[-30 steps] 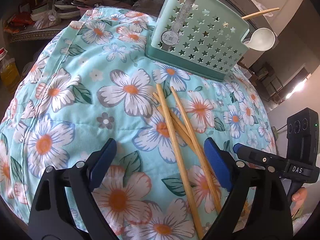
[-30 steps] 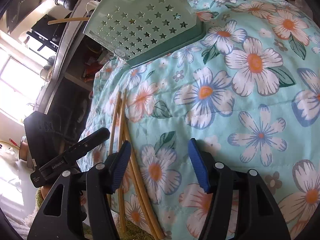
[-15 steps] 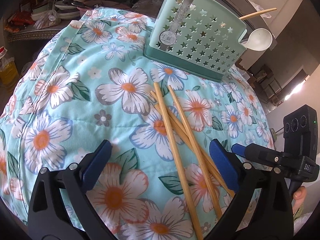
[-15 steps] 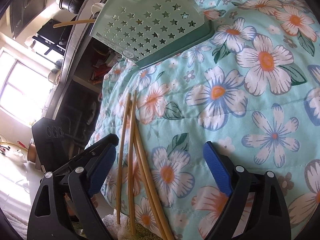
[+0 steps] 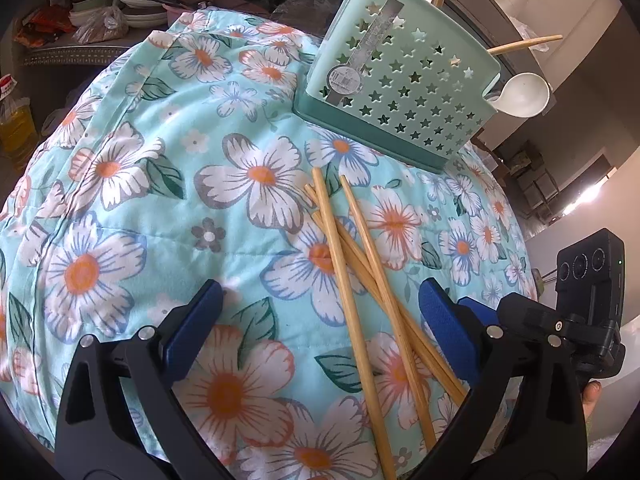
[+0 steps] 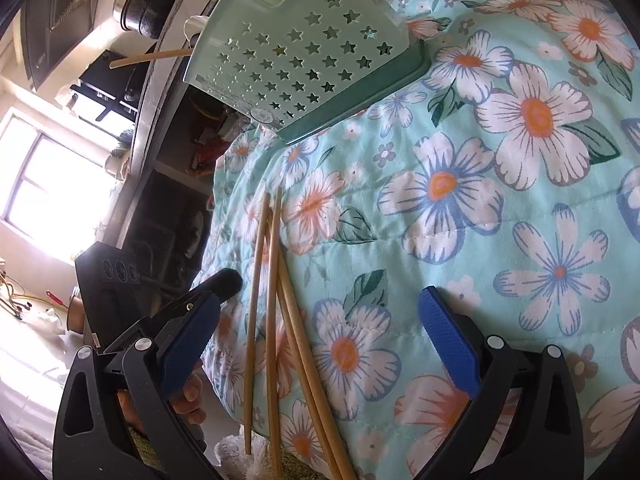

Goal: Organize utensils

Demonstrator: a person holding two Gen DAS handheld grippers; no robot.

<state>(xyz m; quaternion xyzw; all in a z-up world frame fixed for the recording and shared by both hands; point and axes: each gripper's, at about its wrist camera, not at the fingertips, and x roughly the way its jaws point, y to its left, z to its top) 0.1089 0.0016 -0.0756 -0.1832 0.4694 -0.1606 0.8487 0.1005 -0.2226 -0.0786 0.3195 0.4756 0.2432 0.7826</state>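
Left wrist: chopsticks [image 5: 360,292] point lengthwise toward caddy [image 5: 400,92].

Wooden chopsticks [image 5: 352,280] (matt), quilted cloth [image 5: 160,200].

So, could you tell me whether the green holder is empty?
Not empty: the green holder has a white spoon and chopsticks sticking out.

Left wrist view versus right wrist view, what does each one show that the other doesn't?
Only the left wrist view shows the white spoon's bowl beside the holder and stacked dishes behind. Only the right wrist view shows a bright window and a dark pot. Both share the star-cut green utensil holder, loose chopsticks and floral cloth.
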